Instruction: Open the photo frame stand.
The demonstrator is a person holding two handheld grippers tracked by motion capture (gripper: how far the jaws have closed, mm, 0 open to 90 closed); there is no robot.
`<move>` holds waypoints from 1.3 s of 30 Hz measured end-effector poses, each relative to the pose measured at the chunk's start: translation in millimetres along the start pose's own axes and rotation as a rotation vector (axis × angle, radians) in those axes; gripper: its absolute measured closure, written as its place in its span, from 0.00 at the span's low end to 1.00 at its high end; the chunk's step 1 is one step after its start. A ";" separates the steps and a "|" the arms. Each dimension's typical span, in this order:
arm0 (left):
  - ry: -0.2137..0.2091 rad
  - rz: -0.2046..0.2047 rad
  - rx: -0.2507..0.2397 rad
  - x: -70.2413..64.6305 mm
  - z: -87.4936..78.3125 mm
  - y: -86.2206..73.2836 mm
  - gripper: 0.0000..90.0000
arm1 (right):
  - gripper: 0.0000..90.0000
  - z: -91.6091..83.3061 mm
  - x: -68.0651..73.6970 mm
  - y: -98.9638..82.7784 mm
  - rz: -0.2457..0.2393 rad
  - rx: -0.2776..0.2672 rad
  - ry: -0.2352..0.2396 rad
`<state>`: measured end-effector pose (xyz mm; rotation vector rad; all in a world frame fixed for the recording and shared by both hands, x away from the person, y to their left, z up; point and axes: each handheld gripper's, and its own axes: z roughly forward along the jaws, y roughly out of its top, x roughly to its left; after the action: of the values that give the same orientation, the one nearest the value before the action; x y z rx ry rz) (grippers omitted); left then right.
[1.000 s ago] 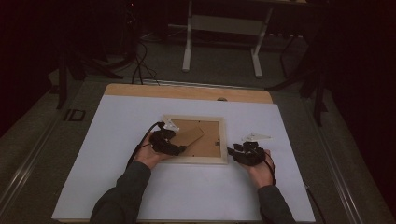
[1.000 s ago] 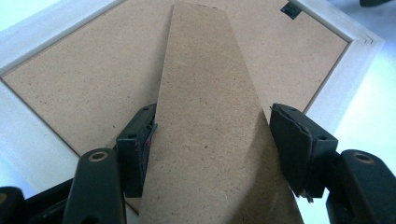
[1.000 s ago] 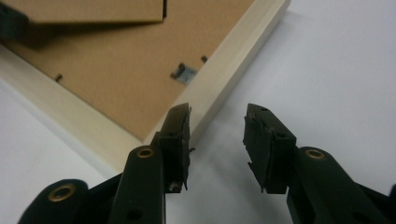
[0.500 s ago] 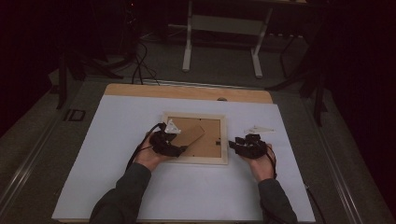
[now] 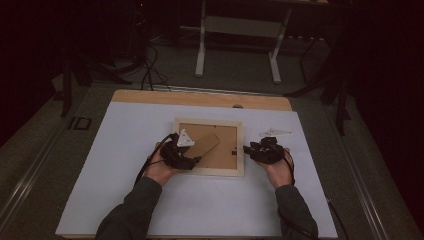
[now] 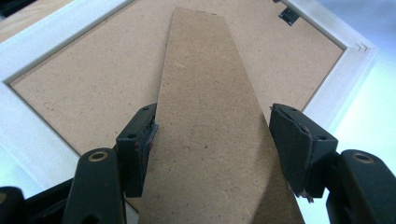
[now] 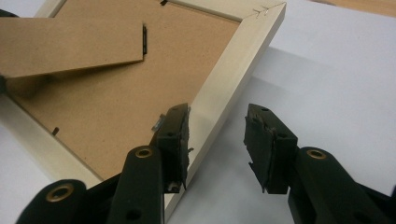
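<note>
One white sheet [image 5: 125,165] covers the wooden table [image 5: 200,98]; dark room beyond.

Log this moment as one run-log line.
scene: pale wooden picture frame face down on white sheet | left gripper: straddles brown fibreboard stand flap | right gripper: open over frame's edge

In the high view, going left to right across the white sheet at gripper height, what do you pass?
Bare white sheet → left hand-held gripper, over the frame's left part → brown easel stand → picture frame, lying back up → right hand-held gripper at the frame's right rail → bare white sheet again.
</note>
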<state>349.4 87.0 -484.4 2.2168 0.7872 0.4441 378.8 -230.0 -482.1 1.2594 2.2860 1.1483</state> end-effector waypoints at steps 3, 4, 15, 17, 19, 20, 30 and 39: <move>0.007 0.004 -0.010 -1.9 -1.5 0.7 0.43 | 0.66 1.3 -0.7 3.0 -0.002 0.001 -0.003; 0.010 0.005 -0.015 -2.8 -2.3 0.9 0.43 | 0.66 1.9 -1.1 3.9 -0.001 0.003 -0.004; 0.038 0.038 -0.032 -8.8 -5.6 0.7 0.43 | 0.65 7.1 -5.5 14.5 0.004 0.010 0.015; 0.043 0.044 -0.035 -9.5 -5.7 0.0 0.43 | 0.65 7.9 -4.9 16.5 0.001 0.014 0.017; 0.047 0.049 -0.039 -10.4 -5.9 -0.7 0.43 | 0.64 9.9 -4.8 18.6 0.001 0.021 0.019; 0.050 0.051 -0.039 -11.0 -6.2 -0.8 0.43 | 0.64 11.0 -4.6 19.6 0.002 0.026 0.020; 0.084 0.092 -0.060 -17.9 -9.9 -1.9 0.43 | 0.59 25.0 -4.2 27.0 0.025 0.076 0.032; 0.110 0.122 -0.082 -23.3 -11.2 -5.3 0.43 | 0.55 28.4 -9.4 31.3 0.060 0.086 0.058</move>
<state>323.8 80.5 -482.5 2.1855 0.6804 0.6517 418.7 -213.9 -477.7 1.3511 2.3778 1.1316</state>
